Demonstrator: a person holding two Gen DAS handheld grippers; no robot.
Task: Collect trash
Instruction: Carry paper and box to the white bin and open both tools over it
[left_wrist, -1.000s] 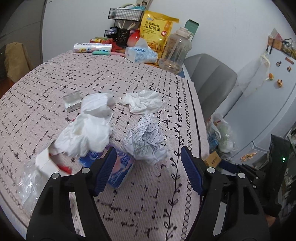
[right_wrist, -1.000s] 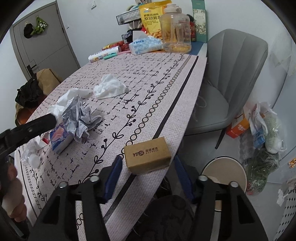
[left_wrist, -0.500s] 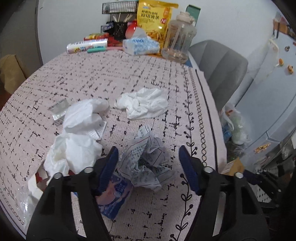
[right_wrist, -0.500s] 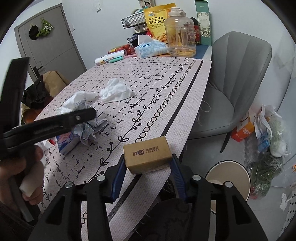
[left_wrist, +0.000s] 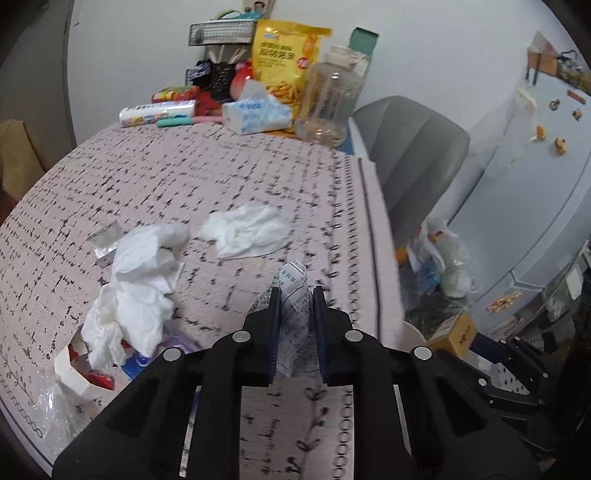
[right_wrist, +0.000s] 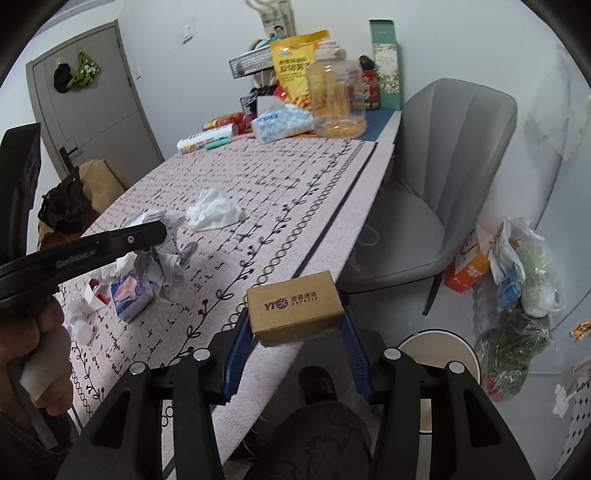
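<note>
The left claw (left_wrist: 294, 295) is pressed together on a crumpled printed paper (left_wrist: 293, 317), pinching it at lower centre of the left view. The right claw (right_wrist: 297, 325) clamps a small cardboard box (right_wrist: 294, 307) by its two ends, at lower centre of the right view, over the near edge of the surface (right_wrist: 258, 192). A round white bin (right_wrist: 439, 354) shows on the floor at lower right, below the box.

The paper is thin, wrinkled and springy, and only a narrow fold seems to sit between the blue pads. It could slide out or tear if swung fast toward the bin, and a loose tail might drag the white tissues (left_wrist: 133, 295) lying at lower left. The box is stiff, smooth brown card with flat faces. Its grip looks firm, but the sides could slip on the ribbed pads if the squeeze eases, so it may tip and miss the bin. With both claws loaded and close to each other, they could also knock together on the way over.

Left on the patterned woven cloth are soft, lumpy tissues, another crumpled tissue (left_wrist: 245, 236) at centre, a blue pack (right_wrist: 131, 295), clear crinkly film and a red-and-white carton scrap (left_wrist: 79, 369).
</note>
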